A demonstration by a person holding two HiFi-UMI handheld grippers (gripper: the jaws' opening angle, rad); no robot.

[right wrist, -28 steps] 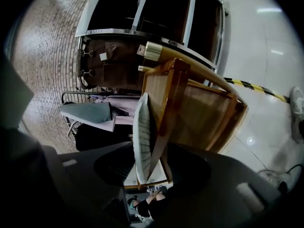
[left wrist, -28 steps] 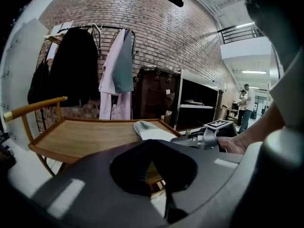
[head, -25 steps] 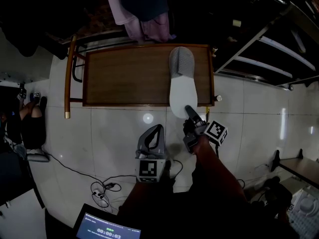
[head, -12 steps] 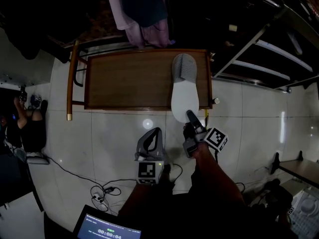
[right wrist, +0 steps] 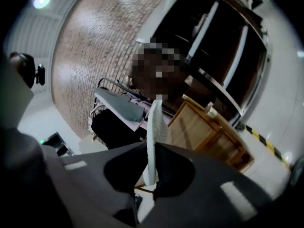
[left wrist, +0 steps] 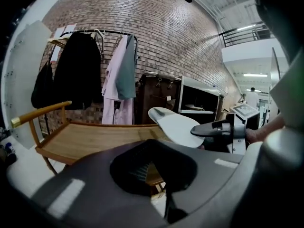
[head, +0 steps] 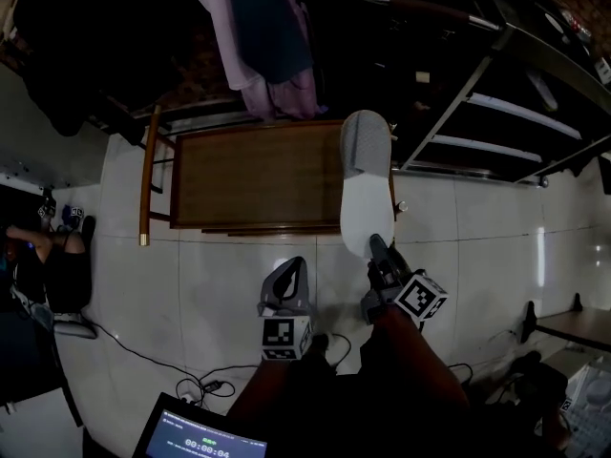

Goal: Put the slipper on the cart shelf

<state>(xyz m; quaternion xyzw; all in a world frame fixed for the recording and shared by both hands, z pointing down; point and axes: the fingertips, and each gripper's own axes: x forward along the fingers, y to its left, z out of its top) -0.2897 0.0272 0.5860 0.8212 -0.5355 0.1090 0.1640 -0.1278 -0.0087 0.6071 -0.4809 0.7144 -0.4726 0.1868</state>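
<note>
Up over the right end of the cart shelf (head: 258, 175) is where the slipper (head: 366, 184) sits right now, heel toward the person and toe pointing away, hanging in the air and not lying on the wood. The right gripper (head: 375, 243) has just been closing and now has its jaws narrowed down on the heel edge, so the slipper sticks out like a paddle. In the right gripper view it's tipped up on edge (right wrist: 153, 127) between the jaws. My guess is the heel got picked because it's the thin flat bit that's easy to pinch and lets the toe go onto the shelf first. Looks like a pale, flat foam-ish sole with a pebbly edge and a rounded grey toe cover, soft and light, so it probably droops a little. The left gripper (head: 294, 267) hangs low over the glossy white tile floor (head: 229, 256), jaws together on nothing, just out of the way. That shelf is brown wood with a raised rim and a curved wooden handle (head: 148, 175) on its left. Clothes (head: 258, 46) hang behind it against a brick wall (left wrist: 166, 32).
</note>
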